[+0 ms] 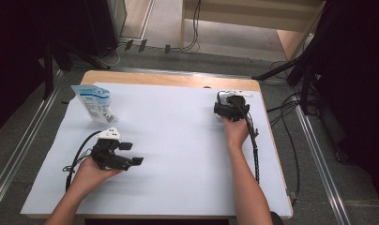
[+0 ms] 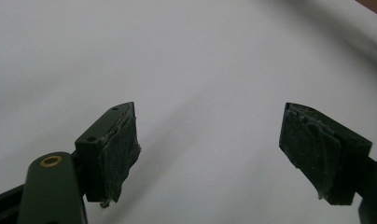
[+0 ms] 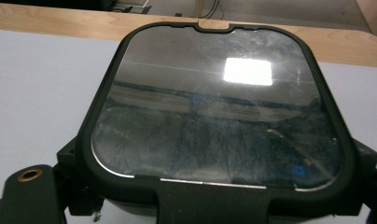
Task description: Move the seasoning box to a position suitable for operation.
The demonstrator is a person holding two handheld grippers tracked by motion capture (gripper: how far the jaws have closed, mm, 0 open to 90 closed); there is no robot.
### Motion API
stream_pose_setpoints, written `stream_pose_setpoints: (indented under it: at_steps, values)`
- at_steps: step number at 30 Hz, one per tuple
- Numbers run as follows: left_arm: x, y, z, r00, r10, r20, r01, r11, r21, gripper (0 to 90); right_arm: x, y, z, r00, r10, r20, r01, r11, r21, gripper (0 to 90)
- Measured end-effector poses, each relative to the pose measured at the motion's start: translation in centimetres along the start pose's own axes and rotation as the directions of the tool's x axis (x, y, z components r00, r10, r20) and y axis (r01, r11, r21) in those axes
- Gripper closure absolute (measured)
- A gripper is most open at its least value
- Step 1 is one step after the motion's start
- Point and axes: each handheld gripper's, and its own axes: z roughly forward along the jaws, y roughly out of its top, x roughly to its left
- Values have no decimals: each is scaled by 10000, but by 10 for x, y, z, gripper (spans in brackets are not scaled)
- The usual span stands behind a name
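My left gripper (image 1: pixel 131 153) rests in the person's left hand low at the table's front left, pointing right. In the left gripper view it (image 2: pixel 207 149) stands open over bare white sheet with nothing between its pads. My right gripper (image 1: pixel 231 107) is at the back right, up against a small white box with a glossy black lid (image 1: pixel 226 98). The right gripper view looks down on that lid (image 3: pixel 219 116). My jaws stand at the box's two near sides. The overhanging lid hides the pads, so I cannot see whether they press on it.
A blue and white pouch (image 1: pixel 95 104) lies at the back left of the white sheet (image 1: pixel 178 140). The wooden table edge (image 1: pixel 169 79) runs behind it, with stands and cables on the floor beyond. A cable (image 1: pixel 255 150) trails along the right forearm.
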Motion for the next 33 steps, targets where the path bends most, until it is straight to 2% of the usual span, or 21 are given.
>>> stream_pose_setpoints:
  at_steps: [4, 7, 8, 9, 10, 12, 18, 19, 20, 21, 22, 26, 29, 30, 31, 32, 33]
  values:
    - [1, 0, 1, 10000, 17, 20, -17, 10000, 81, 201, -3, 0, -3, 9993, 176, -316, -175, 9998, 35, 152]
    - [2, 1, 1, 9999, -54, 85, 54, 10000, 51, 205, 3, 3, -16, 9979, -327, -561, 314, 9992, -233, 155]
    - [2, 1, 1, 9999, -54, 85, 54, 10000, 51, 210, 3, 3, -16, 9979, -327, -561, 314, 9992, -233, 155]
    - [3, 1, 1, 9999, -9, 161, 8, 10000, 64, 232, 9, 6, -26, 9952, -566, -799, 533, 9977, -423, 155]
    - [3, 1, 1, 9999, -9, 161, 8, 10000, 64, 261, 9, 6, -26, 9952, -566, -799, 533, 9977, -423, 155]
    - [3, 2, 1, 9998, 77, 199, -79, 9999, 100, 283, 16, 6, -38, 9914, -647, -1135, 575, 9962, -654, 156]
    - [6, 5, 2, 9994, 129, 334, -137, 9996, 248, 314, 40, -8, -68, 9699, -1314, -2049, 1111, 9880, -1077, 156]
    - [6, 6, 2, 9993, 149, 332, -156, 9997, 202, 316, 44, -10, -72, 9654, -1378, -2212, 1164, 9874, -1068, 157]
    - [6, 7, 2, 9995, 150, 293, -155, 9998, 149, 344, 52, -14, -78, 9571, -1571, -2433, 1343, 9851, -1074, 156]
    - [6, 8, 2, 9996, 214, 165, -215, 9997, 72, 352, 56, -17, -80, 9532, -1677, -2515, 1442, 9835, -1092, 157]
    - [6, 8, 2, 9996, 214, 165, -215, 9997, 72, 358, 56, -17, -80, 9532, -1677, -2515, 1442, 9835, -1092, 157]
    - [7, 11, 2, 9994, 284, 174, -287, 9995, 159, 374, 69, -27, -86, 9378, -1804, -2968, 1577, 9825, -990, 157]
    - [7, 13, 2, 9992, 360, 167, -362, 9993, 119, 377, 79, -35, -90, 9282, -2066, -3094, 1848, 9778, -987, 157]
    - [7, 13, 2, 9992, 347, 200, -349, 9993, 130, 379, 86, -40, -91, 9185, -2138, -3326, 1947, 9767, -901, 158]
    - [8, 13, 3, 9993, 335, 164, -337, 9993, 139, 379, 86, -40, -91, 9185, -2138, -3326, 1947, 9767, -901, 158]
    - [8, 13, 3, 9993, 323, 211, -326, 9994, 113, 384, 94, -44, -92, 9098, -2433, -3362, 2263, 9699, -893, 158]
    - [8, 13, 4, 9993, 297, 243, -299, 9995, 79, 384, 98, -45, -93, 9059, -2546, -3385, 2384, 9671, -893, 158]
